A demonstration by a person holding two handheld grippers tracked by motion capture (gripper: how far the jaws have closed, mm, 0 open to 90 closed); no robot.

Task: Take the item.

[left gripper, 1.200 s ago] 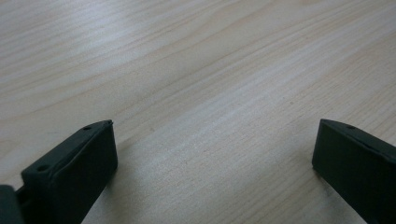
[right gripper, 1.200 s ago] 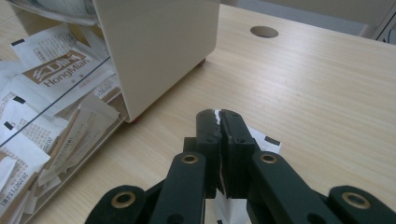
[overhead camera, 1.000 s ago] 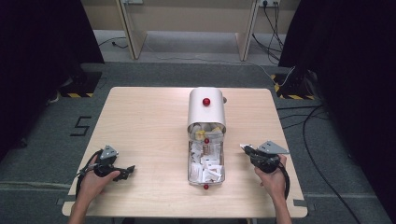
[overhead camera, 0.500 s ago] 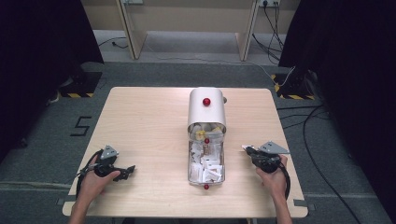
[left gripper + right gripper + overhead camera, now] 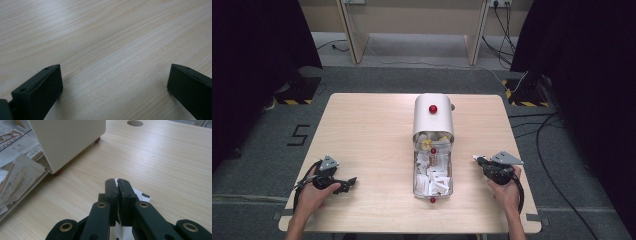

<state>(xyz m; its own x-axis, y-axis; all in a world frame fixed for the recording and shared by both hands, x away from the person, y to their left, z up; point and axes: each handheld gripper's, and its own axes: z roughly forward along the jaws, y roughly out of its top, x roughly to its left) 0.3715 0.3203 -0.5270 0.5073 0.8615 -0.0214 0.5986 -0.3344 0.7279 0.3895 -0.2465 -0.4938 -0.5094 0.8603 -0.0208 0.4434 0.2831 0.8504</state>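
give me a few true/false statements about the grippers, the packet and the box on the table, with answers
1. The right gripper is shut on a white paper packet. True.
2. The left gripper is clamped on a packet. False: its jaws stand wide apart over bare table, with nothing between them.
3. The box stands near the middle of the table, between the two grippers. True.
4. The box's clear tray is bare. False: the high view shows paper packets heaped in it.
5. The cream cover sits over the tray's near end. False: it covers the far end, and the near part lies open.
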